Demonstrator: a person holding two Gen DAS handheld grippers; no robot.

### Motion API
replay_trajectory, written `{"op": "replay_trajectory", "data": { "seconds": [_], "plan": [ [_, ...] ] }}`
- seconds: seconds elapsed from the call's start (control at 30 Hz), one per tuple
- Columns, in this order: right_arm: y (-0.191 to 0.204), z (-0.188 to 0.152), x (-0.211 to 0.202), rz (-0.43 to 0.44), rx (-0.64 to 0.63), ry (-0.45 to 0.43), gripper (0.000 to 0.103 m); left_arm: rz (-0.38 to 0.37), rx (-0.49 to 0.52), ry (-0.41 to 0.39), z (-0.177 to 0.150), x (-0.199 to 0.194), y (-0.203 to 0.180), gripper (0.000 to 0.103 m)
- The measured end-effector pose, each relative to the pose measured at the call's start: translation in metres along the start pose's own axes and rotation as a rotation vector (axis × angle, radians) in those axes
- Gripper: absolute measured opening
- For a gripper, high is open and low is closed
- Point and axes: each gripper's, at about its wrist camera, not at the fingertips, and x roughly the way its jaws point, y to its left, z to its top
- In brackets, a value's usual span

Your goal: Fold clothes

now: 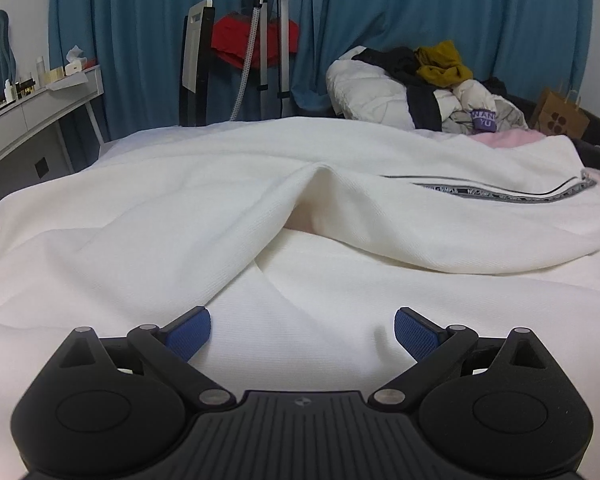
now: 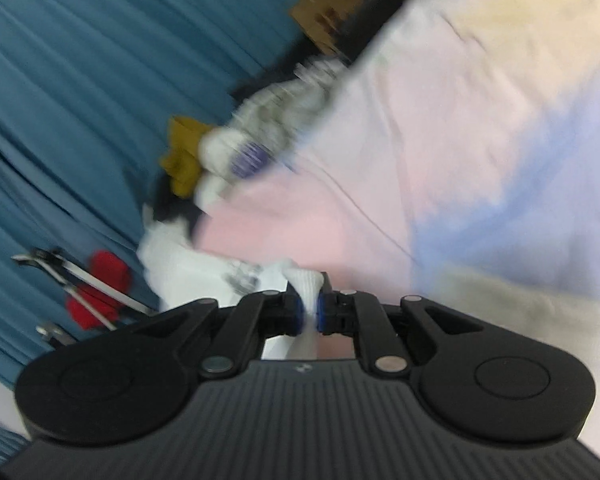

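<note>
A large white garment (image 1: 300,208) with a grey lettered band lies spread over the bed in the left wrist view, with a raised fold across its middle. My left gripper (image 1: 302,330) rests low over its near part, blue pads wide apart and nothing between them. In the blurred, tilted right wrist view, my right gripper (image 2: 309,314) is shut on a ribbed white edge of the garment (image 2: 306,284), which is lifted off the bed. The rest of that garment trails down to the left (image 2: 180,268).
A heap of clothes (image 1: 424,84), white, black and mustard, sits at the far side of the bed by a brown paper bag (image 1: 560,114). Pink and pale blue bedding (image 2: 420,160) lies beneath. Blue curtains (image 1: 140,40), a grey desk (image 1: 32,116) and a metal stand (image 1: 272,40) line the back.
</note>
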Motion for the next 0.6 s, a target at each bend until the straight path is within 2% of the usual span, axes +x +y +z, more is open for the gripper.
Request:
{"op": "replay_trajectory", "data": {
  "seconds": [0.07, 0.17, 0.3, 0.47, 0.6],
  "plan": [
    [0.005, 0.007, -0.008, 0.027, 0.002, -0.038, 0.010, 0.006, 0.002, -0.006, 0.000, -0.002, 0.002, 0.100],
    [-0.003, 0.009, -0.007, -0.056, -0.048, -0.070, 0.010, 0.006, 0.000, 0.000, -0.001, -0.002, 0.005, 0.100],
    [-0.052, -0.005, 0.000, -0.203, -0.077, -0.006, 0.010, 0.004, 0.004, 0.005, -0.001, 0.000, 0.005, 0.100],
    [-0.044, -0.009, -0.005, -0.214, -0.129, -0.019, 0.011, 0.018, 0.044, -0.003, -0.002, 0.000, 0.002, 0.100],
    [-0.032, -0.017, -0.017, -0.231, -0.202, -0.002, 0.016, -0.004, 0.014, 0.006, 0.000, -0.001, 0.005, 0.100]
  ]
}}
